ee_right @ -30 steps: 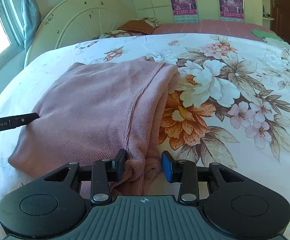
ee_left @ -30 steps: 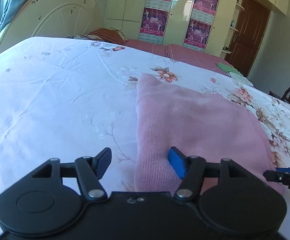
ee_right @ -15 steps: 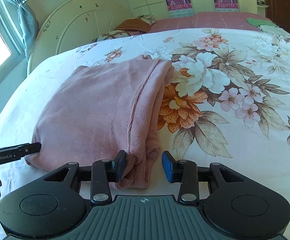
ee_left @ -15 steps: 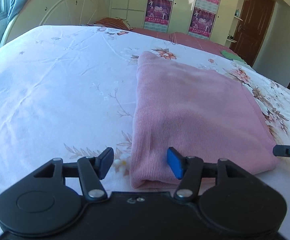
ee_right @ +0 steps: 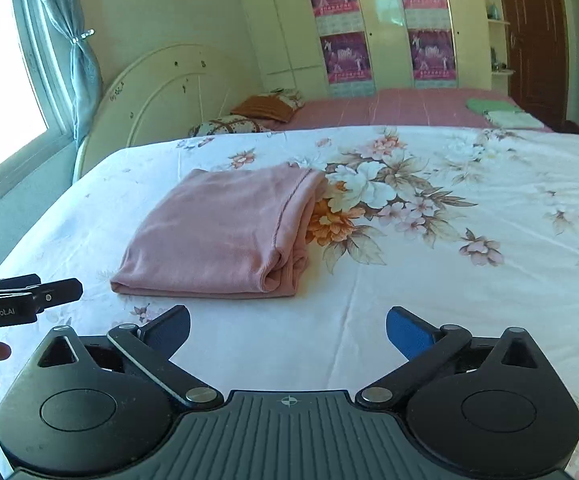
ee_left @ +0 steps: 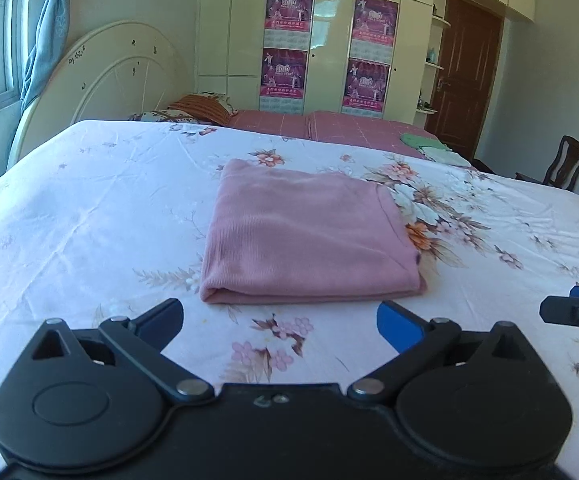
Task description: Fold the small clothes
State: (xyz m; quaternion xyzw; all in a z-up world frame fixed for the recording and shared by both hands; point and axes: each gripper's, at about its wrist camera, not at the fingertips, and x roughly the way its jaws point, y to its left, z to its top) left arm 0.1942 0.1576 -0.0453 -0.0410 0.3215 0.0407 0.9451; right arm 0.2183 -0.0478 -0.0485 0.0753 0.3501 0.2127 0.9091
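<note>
One pink garment (ee_left: 309,236), folded into a flat rectangle, lying on the floral bedsheet (ee_left: 89,220) near the middle of the bed, with its rolled fold facing the cameras. Two grippers, both short of that near edge and touching nothing. Left gripper (ee_left: 279,322) spread wide, jaws just opened, only sheet between the two blue pads. Right gripper (ee_right: 287,330) likewise spread wide, jaws just opened, nothing between them; garment ahead and slightly left in its view. Four purple posters (ee_left: 289,4) on the cream wardrobe doors beyond the bed. One rounded white headboard (ee_left: 101,80) at left, one blue curtain (ee_left: 47,36) tied back beside the window. One brown door (ee_left: 465,72), one wooden chair (ee_left: 565,164) at far right. Two small folded cloths, green (ee_right: 489,105) and pale (ee_right: 513,119), on the pink spread behind.
</note>
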